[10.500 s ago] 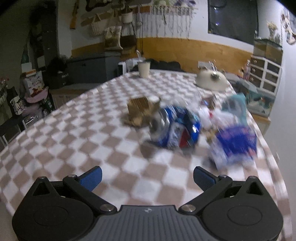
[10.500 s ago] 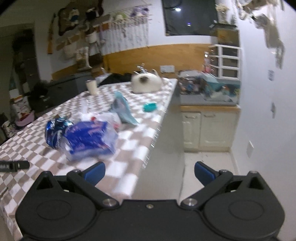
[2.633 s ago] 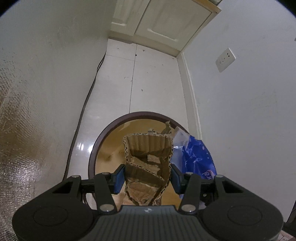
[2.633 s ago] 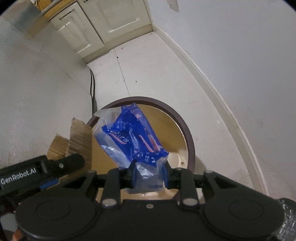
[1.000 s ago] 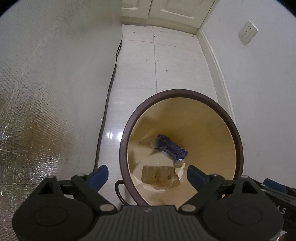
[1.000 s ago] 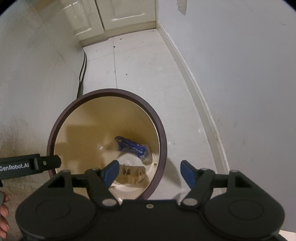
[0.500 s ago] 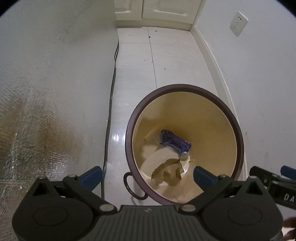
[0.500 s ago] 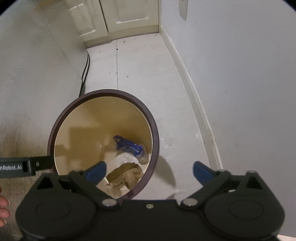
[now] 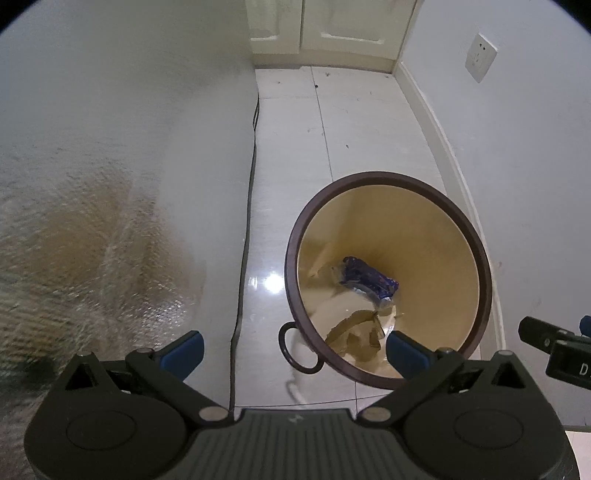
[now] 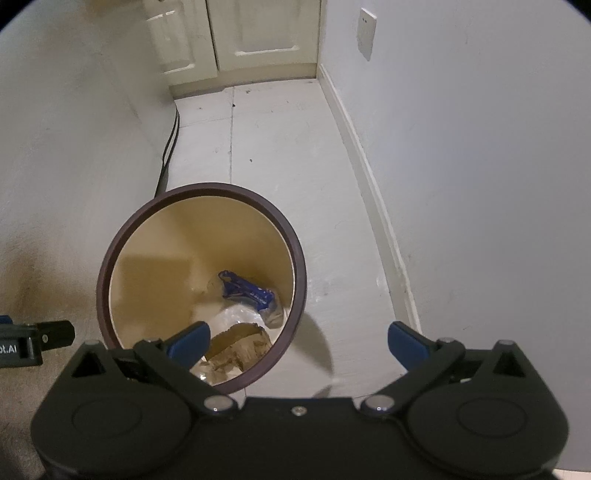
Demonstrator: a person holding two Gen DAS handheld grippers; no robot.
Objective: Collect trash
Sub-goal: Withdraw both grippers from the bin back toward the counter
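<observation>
— Down on the pale tiled floor (image 9: 354,140), what stood beneath the two tools?

— A round waste bin with a dark brown rim and a tan inside (image 9: 476,240) stood there, close to the white wall with its skirting board. From the right wrist view the same bin (image 10: 107,266) sat low and left of centre.

— And where had the trash ended up?

— At the bottom of the bin. A crumpled blue and clear plastic wrapper (image 9: 369,282) lay toward the far side, and a torn piece of brown corrugated cardboard (image 9: 354,332) lay nearer, the two just beside each other. The right wrist view showed the wrapper (image 10: 245,290) and the cardboard (image 10: 240,347) the same way, with some clear film between them.

— How did the claws stand?

— The left gripper (image 9: 293,349) was spread wide, its blue pads far apart and nothing between them; its jaws had just been opening. The right gripper (image 10: 297,343) was likewise splayed to its full width and empty, its jaws also just having opened. Both pointed steeply down toward the floor.

— Anything else around the bin?

— A black cable (image 9: 243,258) ran along the floor at the foot of a pale textured panel, a dark ring handle (image 9: 291,347) hung at the bin's near side, cream cabinet doors (image 10: 258,29) closed the far end, and a white wall socket (image 9: 480,57) sat on the right wall.
</observation>
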